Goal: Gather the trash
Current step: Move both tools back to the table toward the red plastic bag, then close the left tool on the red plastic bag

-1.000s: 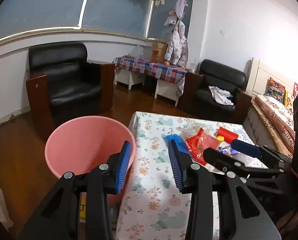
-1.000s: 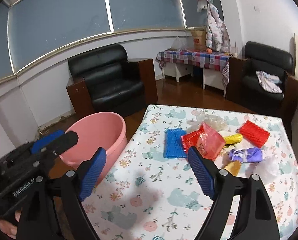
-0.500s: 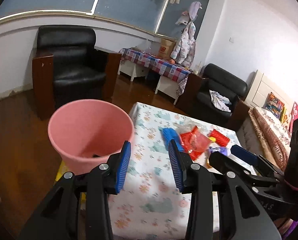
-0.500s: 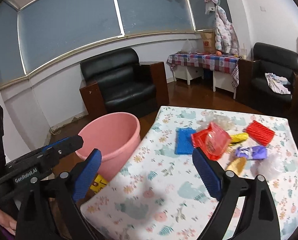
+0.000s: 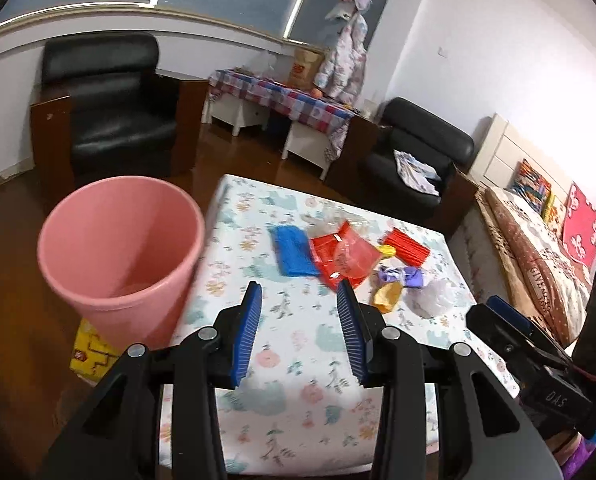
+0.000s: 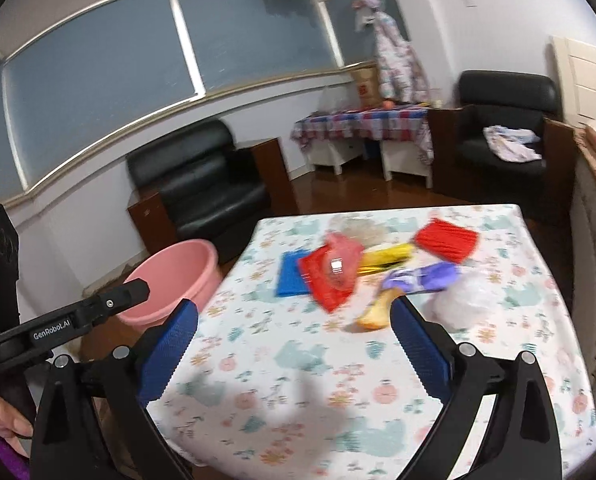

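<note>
The trash sits bunched toward the far side of the surface (image 5: pixel 298 360): a blue pack (image 5: pixel 294 250), a red bag (image 5: pixel 343 258) lapping over its edge, a red pack (image 5: pixel 407 245) further right, a yellow wrapper (image 5: pixel 386 298), a purple wrapper (image 5: pixel 401 276) and a clear bag (image 5: pixel 433 300) nearest me. The pink bin (image 5: pixel 118 248) stands on the floor just beside the surface's left edge, I judge so that pieces can be carried a short way and dropped in; from here its bottom looks bare. I hold my left claw (image 5: pixel 299 332) above the near part of the surface, its blue pads apart with nothing between them, pointing at the pile and tipped a little downward. My right claw (image 6: pixel 294 348) is spread wider, also empty, aimed along the surface with the yellow wrapper just past its right pad. Both hover off the cloth and touch nothing. Nothing is collected yet, I think; the nearest pieces on the right seem the natural first pick for my right claw.
</note>
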`<state>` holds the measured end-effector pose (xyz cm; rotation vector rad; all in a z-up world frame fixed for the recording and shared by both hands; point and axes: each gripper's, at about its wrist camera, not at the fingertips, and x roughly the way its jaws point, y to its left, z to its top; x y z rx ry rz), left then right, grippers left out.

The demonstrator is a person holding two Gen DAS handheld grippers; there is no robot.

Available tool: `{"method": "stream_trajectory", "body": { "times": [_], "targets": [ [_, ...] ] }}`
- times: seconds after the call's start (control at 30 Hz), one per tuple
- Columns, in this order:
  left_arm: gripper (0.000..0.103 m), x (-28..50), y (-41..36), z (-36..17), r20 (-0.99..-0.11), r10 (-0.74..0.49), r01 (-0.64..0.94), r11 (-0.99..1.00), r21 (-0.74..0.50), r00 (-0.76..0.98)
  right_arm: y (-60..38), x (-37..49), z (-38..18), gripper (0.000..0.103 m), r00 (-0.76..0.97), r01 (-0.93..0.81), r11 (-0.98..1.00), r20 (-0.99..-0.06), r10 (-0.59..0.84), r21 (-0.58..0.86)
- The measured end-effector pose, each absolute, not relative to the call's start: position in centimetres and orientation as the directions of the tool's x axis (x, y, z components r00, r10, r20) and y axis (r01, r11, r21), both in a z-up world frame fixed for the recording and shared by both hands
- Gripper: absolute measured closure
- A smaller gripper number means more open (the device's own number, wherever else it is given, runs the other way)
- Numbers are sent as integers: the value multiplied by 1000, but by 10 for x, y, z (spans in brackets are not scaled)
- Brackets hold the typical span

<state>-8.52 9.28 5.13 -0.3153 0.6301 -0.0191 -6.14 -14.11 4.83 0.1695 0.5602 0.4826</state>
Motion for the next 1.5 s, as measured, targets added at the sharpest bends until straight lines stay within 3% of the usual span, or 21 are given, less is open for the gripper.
{"method": "stream_trajectory", "body": {
  "times": [0.53,0.97,1.3,1.5],
  "targets": [
    [63,-14,45,46,-609,-155,46,981,-190,778,-205,-38,31,11,761,-284,904,-498,416,321],
    [63,72,50,3,-704,-139,34,986,-161,697,-215,26,22,13,736,-252,902,-535,413,350],
    [63,119,38,-23,-718,-125,78,992,-97,685,-222,62,-1,13,702,-214,895,-575,419,391],
    [63,131,37,-42,-754,-173,99,985,-143,633,-224,78,-13,13,690,-201,897,-594,415,393]
  ]
}}
